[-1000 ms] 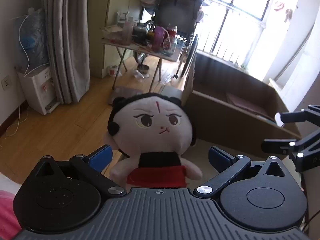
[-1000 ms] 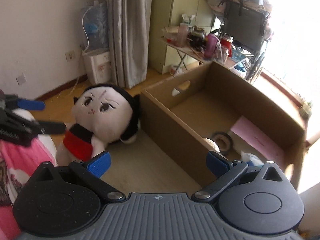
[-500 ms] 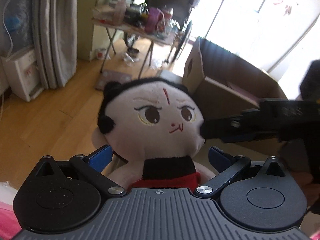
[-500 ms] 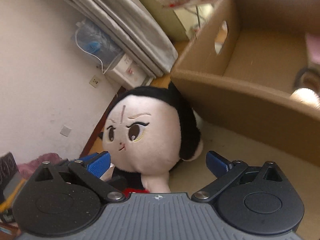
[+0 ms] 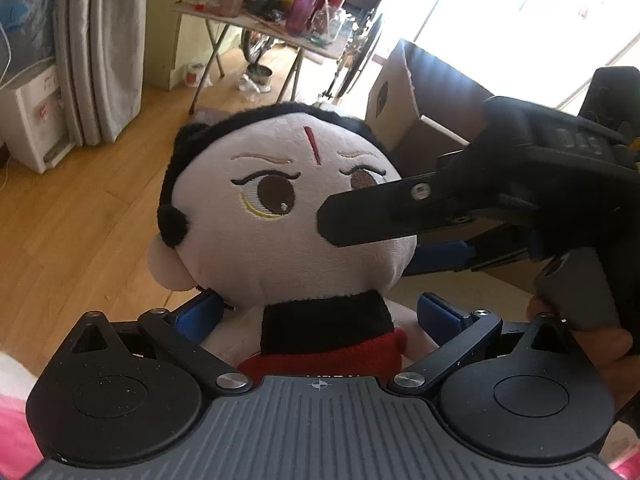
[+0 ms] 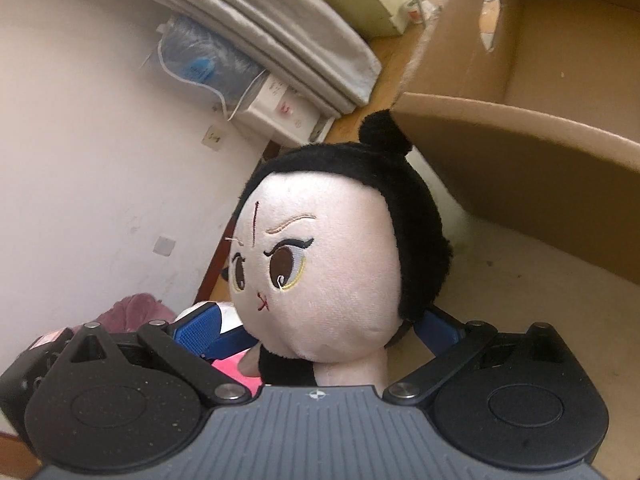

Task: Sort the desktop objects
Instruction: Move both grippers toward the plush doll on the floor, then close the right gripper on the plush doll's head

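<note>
Here is the plush doll [image 5: 280, 216], pale round head, black hair with a small bun on top, a red stroke on the forehead, black collar over a red outfit. It sits upright on the beige tabletop [image 6: 540, 280], just beside the near wall of the cardboard box [image 6: 520, 152], its hair close against the box corner.

Both tools are on it at once. The left gripper [image 5: 320, 312] has its blue pads spread wide, one either side of the doll's neck and body; the pads sit close to the plush without visibly squeezing it, so the jaws are apart. The right gripper [image 6: 316, 328] also stands apart, its blue pads flanking the lower part of the head, the right pad tucked behind the black hair. In the left wrist view that right gripper [image 5: 400, 236] reaches in from the side, one black finger [image 5: 372, 216] crossing the doll's cheek and covering part of one eye, a blue pad showing behind the head. A hand [image 5: 600, 340] grips its handle at the right edge.

Further out: a wooden floor [image 5: 72, 216], grey curtains [image 5: 100, 48], a cluttered folding table [image 5: 260, 20], and a white water dispenser [image 6: 288, 116] with a blue bottle against the wall. Pink fabric [image 6: 228, 368] lies low at the left.
</note>
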Available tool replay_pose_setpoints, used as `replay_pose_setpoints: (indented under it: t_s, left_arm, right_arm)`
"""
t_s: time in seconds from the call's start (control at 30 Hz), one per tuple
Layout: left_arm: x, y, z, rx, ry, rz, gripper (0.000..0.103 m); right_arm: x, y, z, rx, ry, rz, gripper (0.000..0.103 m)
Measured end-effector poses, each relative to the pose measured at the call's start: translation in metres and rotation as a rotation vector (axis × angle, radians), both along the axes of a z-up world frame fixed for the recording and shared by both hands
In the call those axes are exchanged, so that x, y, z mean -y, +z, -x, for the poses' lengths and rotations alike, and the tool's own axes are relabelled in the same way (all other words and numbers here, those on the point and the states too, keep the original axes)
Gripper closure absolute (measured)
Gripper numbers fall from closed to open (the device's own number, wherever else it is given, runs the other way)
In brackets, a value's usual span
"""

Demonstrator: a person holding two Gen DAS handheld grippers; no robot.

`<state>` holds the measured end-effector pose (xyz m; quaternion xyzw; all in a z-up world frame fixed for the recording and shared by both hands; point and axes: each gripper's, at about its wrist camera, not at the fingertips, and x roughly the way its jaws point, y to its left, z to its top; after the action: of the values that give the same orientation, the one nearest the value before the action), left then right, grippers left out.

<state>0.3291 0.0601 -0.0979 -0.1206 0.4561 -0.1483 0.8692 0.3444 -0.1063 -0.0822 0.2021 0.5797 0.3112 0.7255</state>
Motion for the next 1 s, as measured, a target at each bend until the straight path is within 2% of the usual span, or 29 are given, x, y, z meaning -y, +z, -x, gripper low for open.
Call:
replay_pose_setpoints:
  t_s: [0.03, 0.2, 0.57, 0.77, 1.0]
  left_arm:
    - [-0.001, 0.0, 0.004, -0.005, 0.004, 0.007, 0.0]
    - [-0.002, 0.005, 0.028, -0.022, 0.014, 0.042, 0.0]
    - [0.019, 0.013, 0.083, -0.03, -0.039, 0.036, 0.0]
    - [0.044, 0.016, 0.099, -0.03, -0.112, 0.04, 0.0]
    - [0.081, 0.02, 0.107, -0.024, -0.228, 0.065, 0.0]
  right_arm:
    - [0.001, 0.0, 0.001, 0.004, 0.011, -0.033, 0.0]
    - [0.006, -0.005, 0.013, -0.024, 0.031, -0.019, 0.0]
    - [0.035, -0.014, 0.059, -0.079, 0.057, -0.005, 0.0]
    - [0.069, -0.015, 0.078, -0.096, -0.001, -0.001, 0.0]
    - [0.127, -0.01, 0.097, -0.089, -0.132, -0.005, 0.0]
